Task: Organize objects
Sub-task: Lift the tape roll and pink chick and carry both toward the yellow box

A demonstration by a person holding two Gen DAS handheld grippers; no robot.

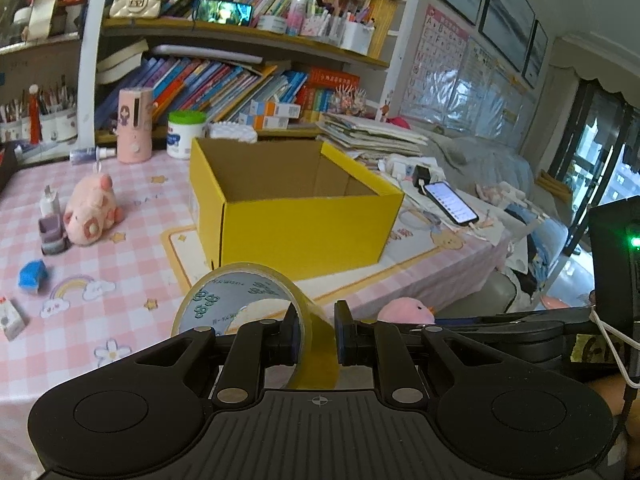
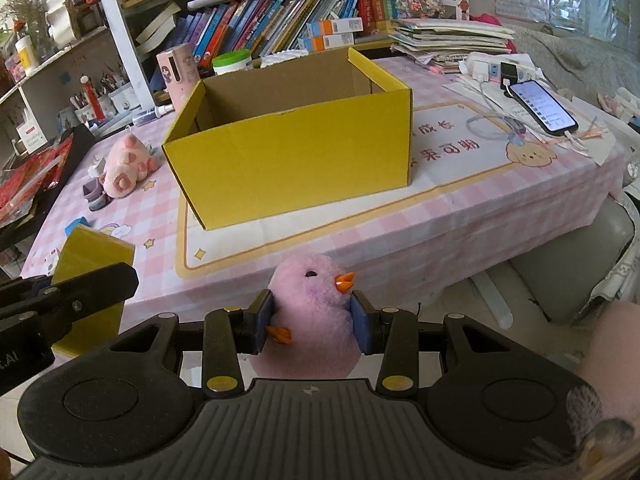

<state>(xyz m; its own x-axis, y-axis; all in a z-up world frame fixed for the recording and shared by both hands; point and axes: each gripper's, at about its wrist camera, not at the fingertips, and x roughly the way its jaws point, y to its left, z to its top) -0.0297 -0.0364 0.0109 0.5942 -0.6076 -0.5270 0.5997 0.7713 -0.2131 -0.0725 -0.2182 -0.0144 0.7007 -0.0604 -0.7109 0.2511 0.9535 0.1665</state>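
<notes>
An open yellow cardboard box [image 1: 304, 228] [image 2: 296, 160] stands in the middle of the pink checked table, with nothing visible inside. My left gripper [image 1: 316, 338] is shut on the rim of a yellowish tape roll [image 1: 240, 300], held in front of the box's near wall. The roll shows again at lower left in the right wrist view as a yellow band [image 2: 86, 280]. My right gripper [image 2: 312, 320] is shut on a pink plush chick [image 2: 314, 320] with an orange beak, held off the table's near edge. The chick's top [image 1: 406, 310] peeks beside the left gripper.
A pink plush pig [image 1: 90, 210] [image 2: 126, 164], a small purple holder [image 1: 52, 234], a blue sponge [image 1: 34, 276] and a white item [image 1: 10, 316] lie left of the box. A lit phone [image 1: 450, 202] [image 2: 544, 110] charges at the right. Jars and book stacks line the back.
</notes>
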